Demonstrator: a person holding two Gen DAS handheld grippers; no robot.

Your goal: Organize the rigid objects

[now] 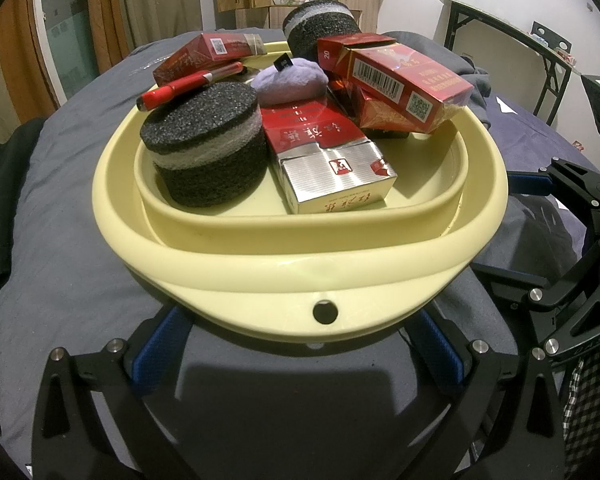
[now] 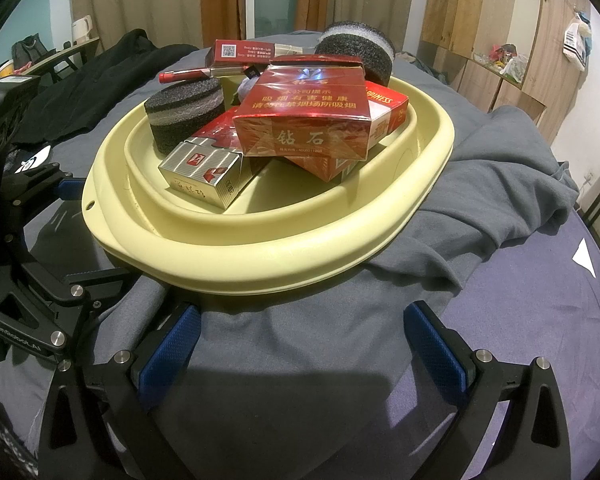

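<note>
A cream plastic basin (image 1: 300, 268) (image 2: 260, 252) sits on a grey cloth. It holds several red cigarette boxes (image 1: 404, 80) (image 2: 304, 120), a silver-ended box (image 1: 332, 176) (image 2: 204, 176), two black foam cylinders (image 1: 204, 144) (image 2: 184, 110), a red pen (image 1: 188, 86) (image 2: 188, 75) and a purple lump (image 1: 290, 80). My left gripper (image 1: 300, 356) is open and empty, its blue pads (image 1: 158, 352) just under the basin's near rim. My right gripper (image 2: 300, 348) is open and empty, close to the basin's rim. Each gripper shows in the other's view: the right one (image 1: 560, 240), the left one (image 2: 40, 260).
The grey cloth (image 2: 500, 200) lies rumpled over a purple sheet (image 2: 560, 300). Dark clothing (image 2: 100, 80) lies to the far left. A folding table (image 1: 520, 40) and wooden cabinets (image 2: 500, 40) stand behind.
</note>
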